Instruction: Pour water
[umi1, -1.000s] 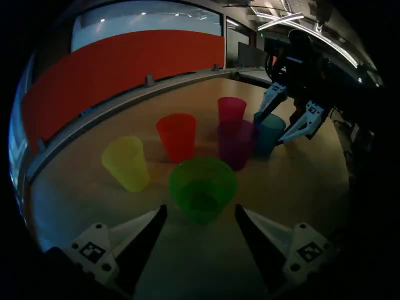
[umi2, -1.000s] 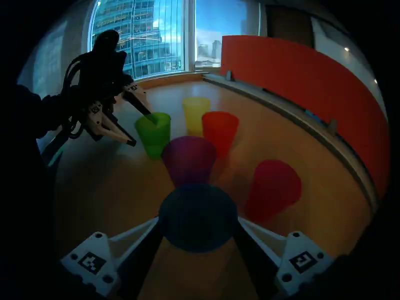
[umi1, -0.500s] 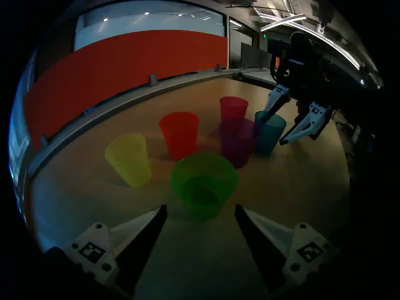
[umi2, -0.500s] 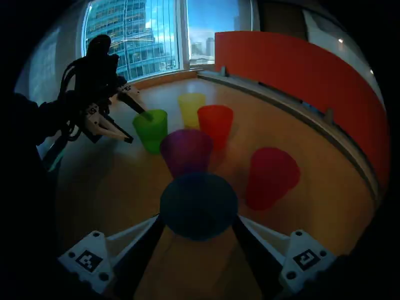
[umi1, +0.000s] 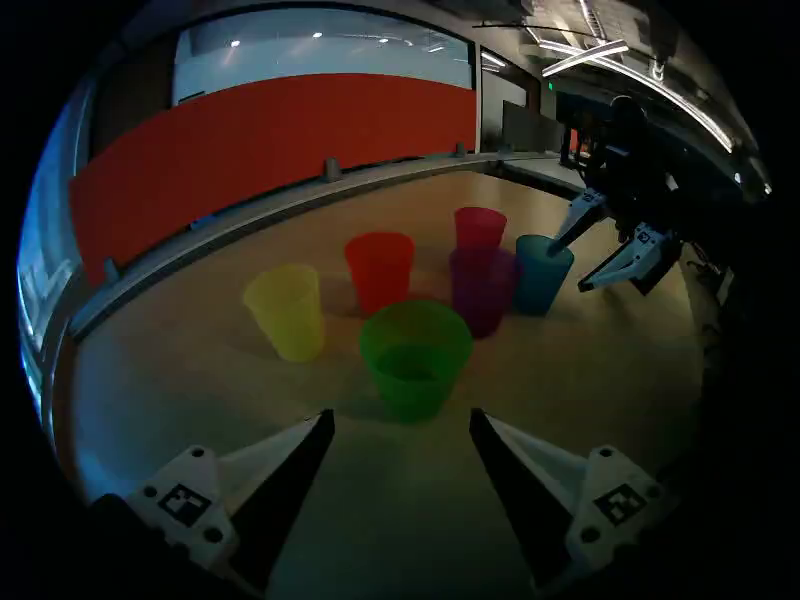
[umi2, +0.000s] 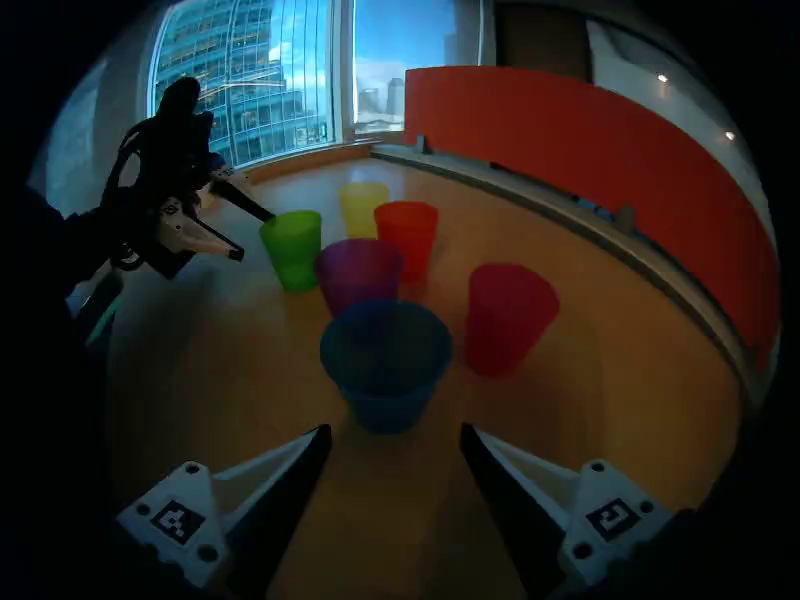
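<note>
Green cup (umi1: 415, 352) and blue cup (umi2: 385, 362) are seen at frame centre — left gripper (umi1: 400, 418) and right gripper (umi2: 393, 432) spread, nothing grasped.

Office — high-rise window (umi2: 270, 85), red partition (umi1: 270, 135).

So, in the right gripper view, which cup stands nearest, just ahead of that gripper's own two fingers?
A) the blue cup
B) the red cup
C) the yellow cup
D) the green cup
A: the blue cup stands upright just ahead of the right gripper, whose fingers are spread apart and not closed on it.
</note>
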